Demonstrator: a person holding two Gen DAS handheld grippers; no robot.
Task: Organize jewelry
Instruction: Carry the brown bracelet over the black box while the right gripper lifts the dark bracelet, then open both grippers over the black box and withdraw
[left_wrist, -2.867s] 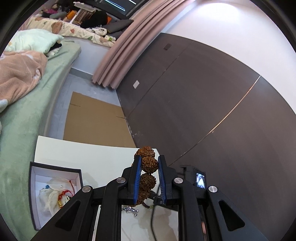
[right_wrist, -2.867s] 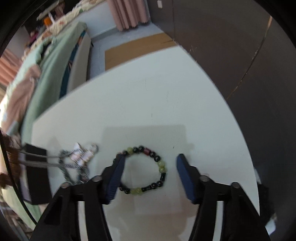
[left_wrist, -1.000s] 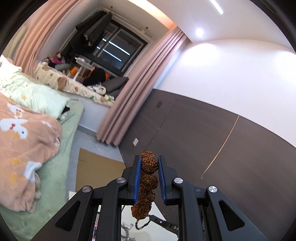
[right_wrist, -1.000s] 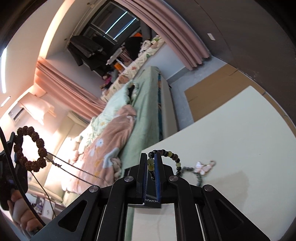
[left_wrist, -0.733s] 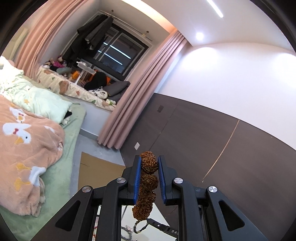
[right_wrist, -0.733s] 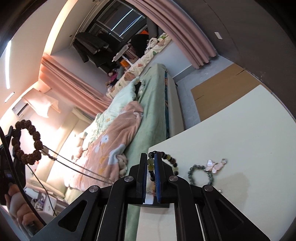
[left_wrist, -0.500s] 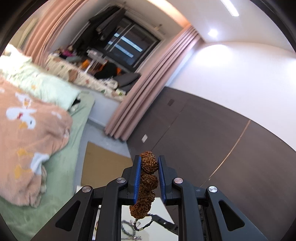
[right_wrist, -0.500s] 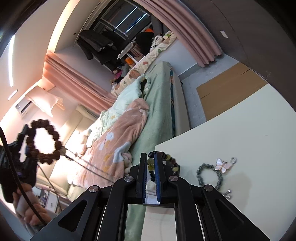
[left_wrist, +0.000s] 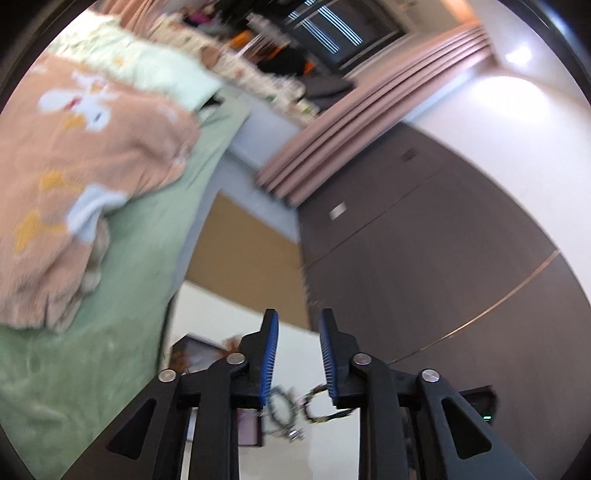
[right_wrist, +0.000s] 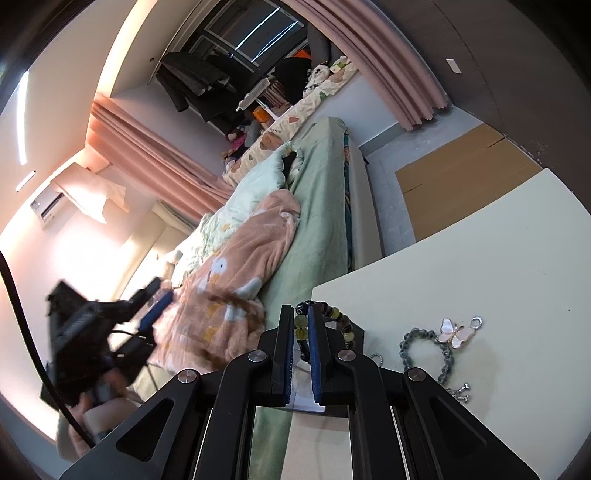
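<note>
My left gripper (left_wrist: 295, 317) hangs over the near edge of the white table (left_wrist: 229, 317), its blue-padded jaws opening with nothing between them. A brown blurred streak (right_wrist: 240, 304) in the right wrist view, just right of that left gripper (right_wrist: 162, 291), looks like the brown seed-bead bracelet dropping. A dark-rimmed jewelry box (left_wrist: 188, 341) sits below the left fingers. My right gripper (right_wrist: 301, 310) is shut on a black and green bead bracelet (right_wrist: 334, 314), held above the table's edge. A grey bead bracelet (right_wrist: 410, 339) with a butterfly charm (right_wrist: 452, 332) lies on the table (right_wrist: 498, 258).
Small silver studs (right_wrist: 460, 391) lie near the grey bracelet. A bed with a green sheet (right_wrist: 317, 229) and a pink blanket (right_wrist: 236, 273) runs along the table's left side. Cardboard (right_wrist: 458, 177) covers the floor beyond, beside a dark panelled wall (left_wrist: 424, 258).
The left gripper dropped and tilted down toward the table, its jaws parted, and the brown bracelet left them. The right gripper kept its hold and hardly moved.
</note>
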